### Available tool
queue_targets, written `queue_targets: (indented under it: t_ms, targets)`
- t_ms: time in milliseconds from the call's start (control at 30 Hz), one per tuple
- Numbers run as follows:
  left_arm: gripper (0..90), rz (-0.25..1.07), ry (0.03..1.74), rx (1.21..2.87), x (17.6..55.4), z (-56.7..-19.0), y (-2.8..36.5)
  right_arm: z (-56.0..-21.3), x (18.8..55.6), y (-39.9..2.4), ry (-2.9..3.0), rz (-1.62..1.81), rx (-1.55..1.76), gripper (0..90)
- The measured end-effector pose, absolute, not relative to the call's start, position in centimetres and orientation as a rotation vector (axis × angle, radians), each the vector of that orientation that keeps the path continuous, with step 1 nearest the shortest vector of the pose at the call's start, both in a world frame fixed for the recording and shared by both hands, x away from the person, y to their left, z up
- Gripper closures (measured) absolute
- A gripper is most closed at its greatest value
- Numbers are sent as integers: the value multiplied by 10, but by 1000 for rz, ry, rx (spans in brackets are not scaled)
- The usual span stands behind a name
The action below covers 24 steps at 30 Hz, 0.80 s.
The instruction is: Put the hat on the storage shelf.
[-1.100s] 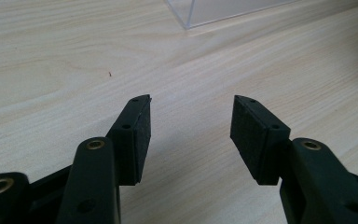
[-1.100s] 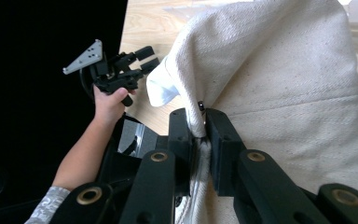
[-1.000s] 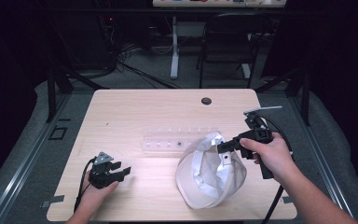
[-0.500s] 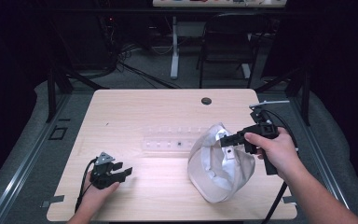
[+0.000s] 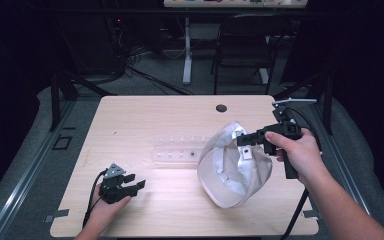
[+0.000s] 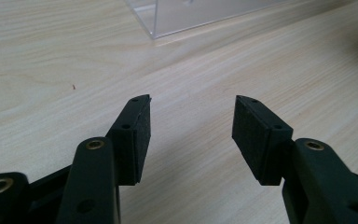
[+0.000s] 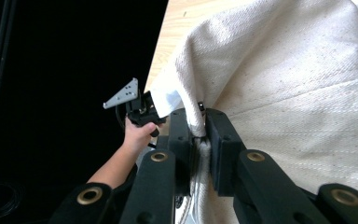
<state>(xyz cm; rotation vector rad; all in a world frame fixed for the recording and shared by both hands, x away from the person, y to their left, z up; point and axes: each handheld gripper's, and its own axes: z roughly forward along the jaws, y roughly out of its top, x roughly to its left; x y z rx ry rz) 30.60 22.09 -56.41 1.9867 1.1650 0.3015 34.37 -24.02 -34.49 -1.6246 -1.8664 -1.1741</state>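
A cream cloth cap hangs tilted at the right of the wooden table, its hollow inside facing left. My right gripper is shut on the cap's upper edge, with a fold of the fabric pinched between its jaws. Near the front left corner my left gripper rests low over the table, open. Between its pads there is only bare wood. The right gripper view also catches the left gripper farther off, in its hand.
A clear plastic rack lies flat mid-table, just left of the cap, and its corner lies ahead of the left gripper's jaws. A dark cable hole sits near the far edge. A chair and cables stand beyond the table.
My right gripper has risen with the cap, whose body has swung from lying low on the table to hanging more upright. The left gripper has stayed put.
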Motion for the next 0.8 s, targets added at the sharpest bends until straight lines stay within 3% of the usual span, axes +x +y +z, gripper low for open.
queue_targets:
  t_ms: [800]
  targets:
    - [458,298,976,2002,292,-545,174,-324,367,-215,-1861,-1255,-1619,814]
